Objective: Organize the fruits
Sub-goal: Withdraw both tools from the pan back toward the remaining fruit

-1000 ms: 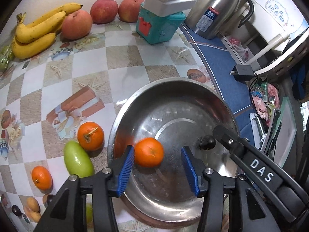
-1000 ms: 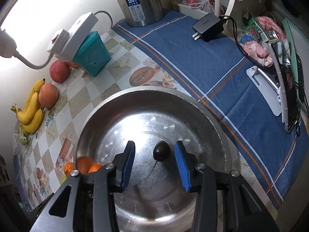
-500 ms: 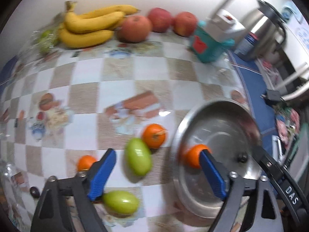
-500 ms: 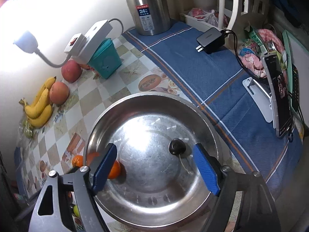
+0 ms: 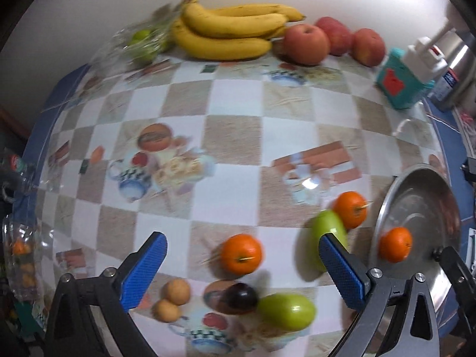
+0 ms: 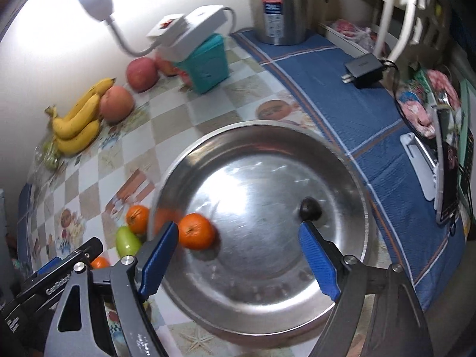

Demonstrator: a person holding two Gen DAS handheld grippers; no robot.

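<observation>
The left hand-held gripper, jaws just opened wide and empty, hung over loose fruit on the desk. The right hand-held gripper gaped empty above the steel bowl, which held one orange and a dark fruit.

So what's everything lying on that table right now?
metal bowl: one, silver, centre.
orange in bowl: one, orange, left side.
dark fruit in bowl: one, right side.
oranges on cloth: two, left of bowl.
green fruits: two, by the oranges.
dark plum: one, near edge.
small tan fruits: two.
bananas: one yellow bunch, by wall.
apples: three, red, by wall.
teal box: one.
steel flask: one.
left gripper: fingers open, empty.
right gripper: fingers open, empty.
</observation>
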